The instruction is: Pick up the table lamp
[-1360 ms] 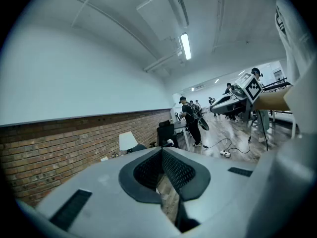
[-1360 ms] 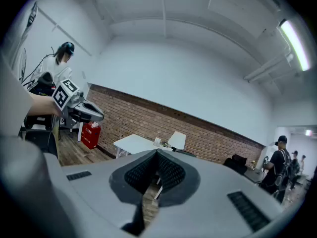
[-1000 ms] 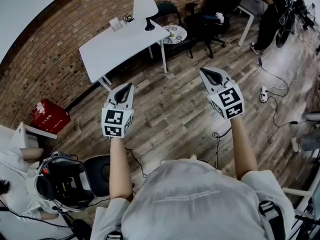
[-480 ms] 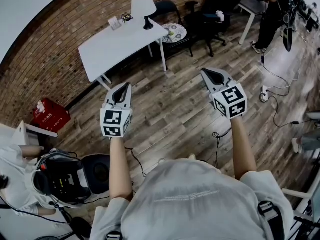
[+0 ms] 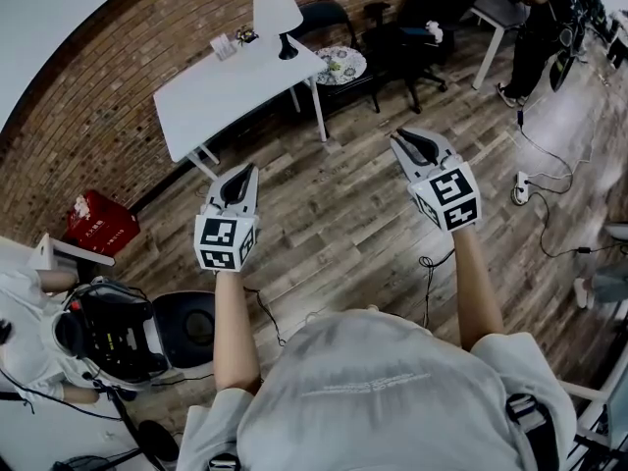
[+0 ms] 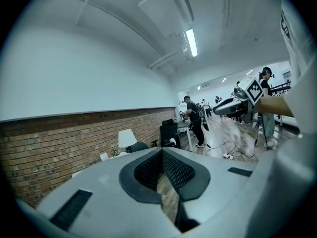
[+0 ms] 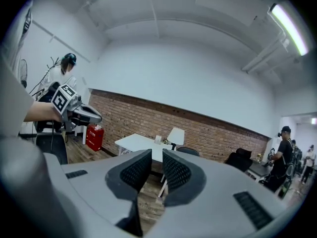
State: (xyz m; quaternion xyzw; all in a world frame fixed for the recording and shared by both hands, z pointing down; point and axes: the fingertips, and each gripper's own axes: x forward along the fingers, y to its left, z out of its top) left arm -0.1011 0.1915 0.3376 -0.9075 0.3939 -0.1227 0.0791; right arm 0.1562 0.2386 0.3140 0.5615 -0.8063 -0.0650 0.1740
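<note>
The table lamp (image 5: 277, 13) has a white shade and a black foot. It stands at the far end of a white table (image 5: 226, 91) by the brick wall. Both grippers hang over the wood floor, well short of the table. My left gripper (image 5: 242, 172) points at the table's near corner, its pads touching at the tips and holding nothing. My right gripper (image 5: 400, 140) is farther right, shut but for a thin slit, also empty. The left gripper view shows the lamp (image 6: 127, 138) small beyond the left gripper (image 6: 161, 150). In the right gripper view the lamp (image 7: 176, 135) stands above the right gripper (image 7: 157, 155).
Small items (image 5: 234, 41) sit on the table beside the lamp. A round side table (image 5: 343, 65) and black chairs (image 5: 422, 23) stand right of it. A red box (image 5: 98, 226) is by the wall. Cables and a power strip (image 5: 518, 184) lie on the floor. A person (image 5: 540, 18) stands at the back.
Both grippers stay in almost the same place over the floor, and their jaws have not changed. The person at the back right and the gear at lower left have shifted a little.
</note>
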